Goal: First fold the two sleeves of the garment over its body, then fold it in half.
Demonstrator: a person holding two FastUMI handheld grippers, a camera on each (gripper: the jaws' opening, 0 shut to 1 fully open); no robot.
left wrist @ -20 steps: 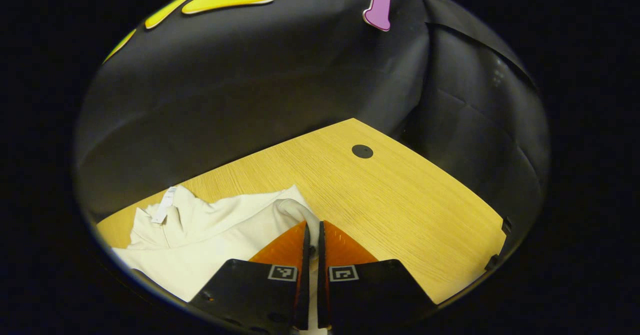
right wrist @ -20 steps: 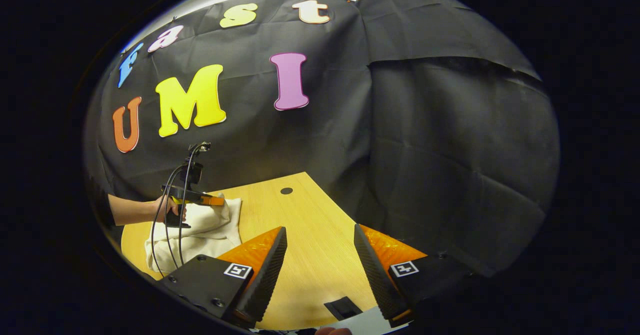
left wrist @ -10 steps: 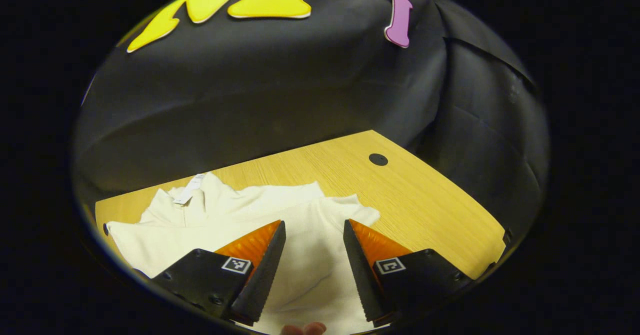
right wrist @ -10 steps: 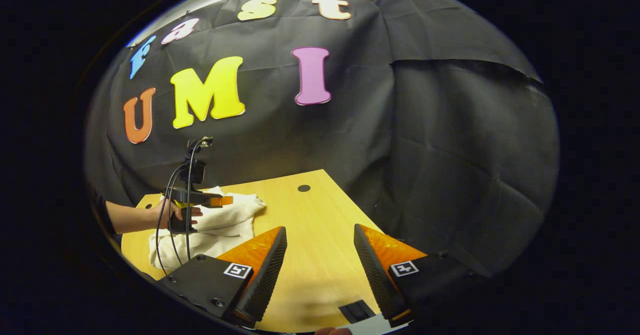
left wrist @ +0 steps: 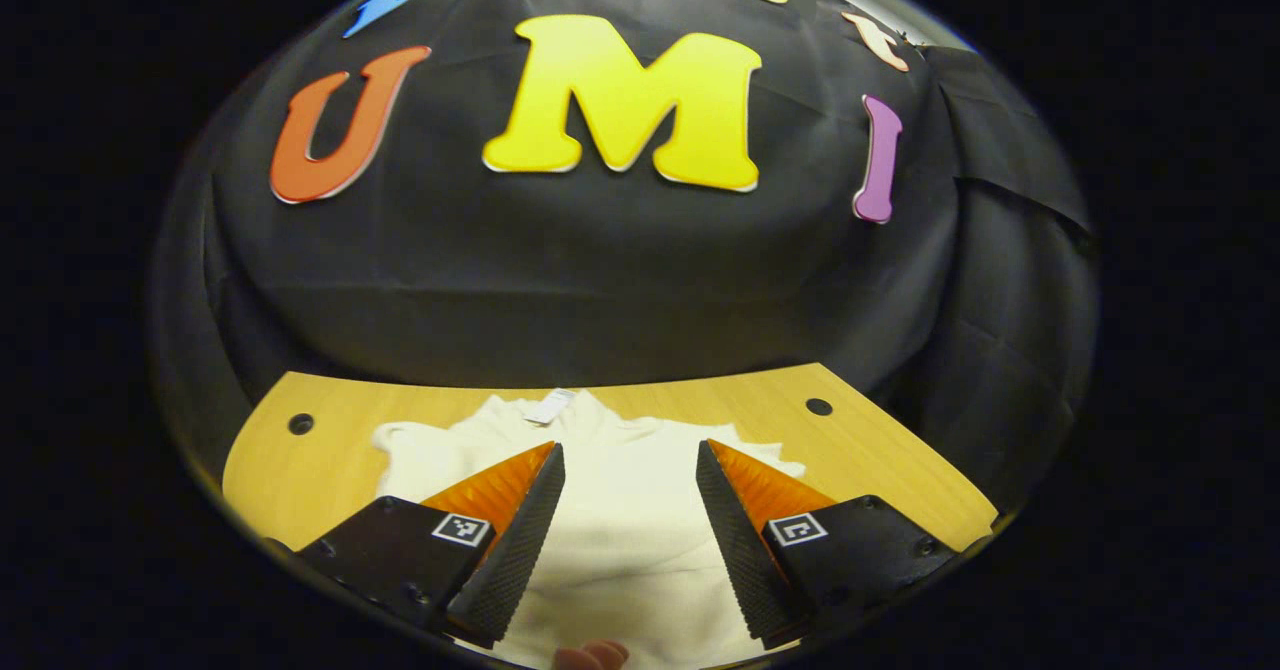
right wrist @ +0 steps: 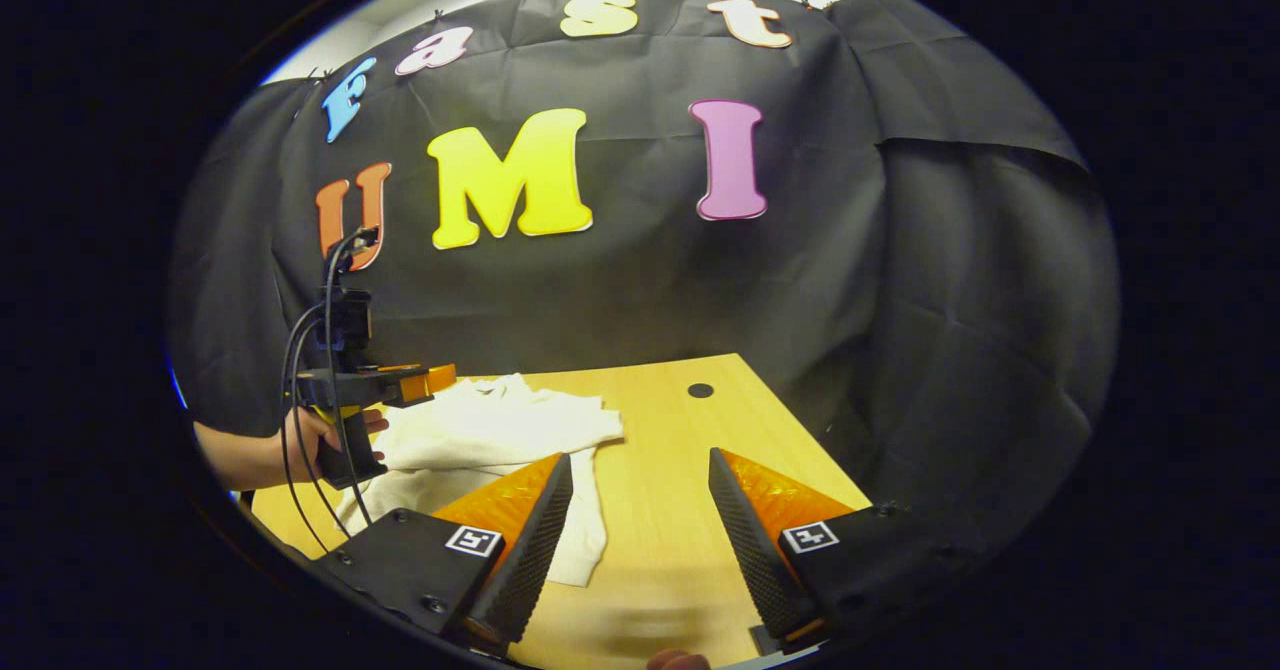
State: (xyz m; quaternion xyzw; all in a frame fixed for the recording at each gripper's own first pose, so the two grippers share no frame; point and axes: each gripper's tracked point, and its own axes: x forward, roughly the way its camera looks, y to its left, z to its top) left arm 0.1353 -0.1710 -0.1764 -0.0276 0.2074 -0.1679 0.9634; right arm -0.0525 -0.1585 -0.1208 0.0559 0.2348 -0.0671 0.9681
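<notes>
A white garment [left wrist: 625, 520] lies on the wooden table [left wrist: 300, 465], collar and label [left wrist: 550, 405] toward the back wall. My left gripper [left wrist: 628, 447] hovers above its middle, open, with nothing between its fingers. In the right gripper view the garment [right wrist: 500, 420] sits at the table's left, a sleeve [right wrist: 585, 540] trailing toward the front. There a hand [right wrist: 300, 440] holds the left gripper [right wrist: 435, 380] just above the cloth's left part. My right gripper [right wrist: 640, 456] is open over bare table, right of the garment.
The table [right wrist: 690, 520] has a small dark hole [right wrist: 700, 390] near its back right corner and another [left wrist: 300, 423] at the back left. Black cloth walls close the back and right sides. Bare wood lies right of the garment.
The left gripper let go of the sleeve, opened, and drew back and up over the garment. The sleeve now lies spread on the table. The right gripper's view swung left toward the garment.
</notes>
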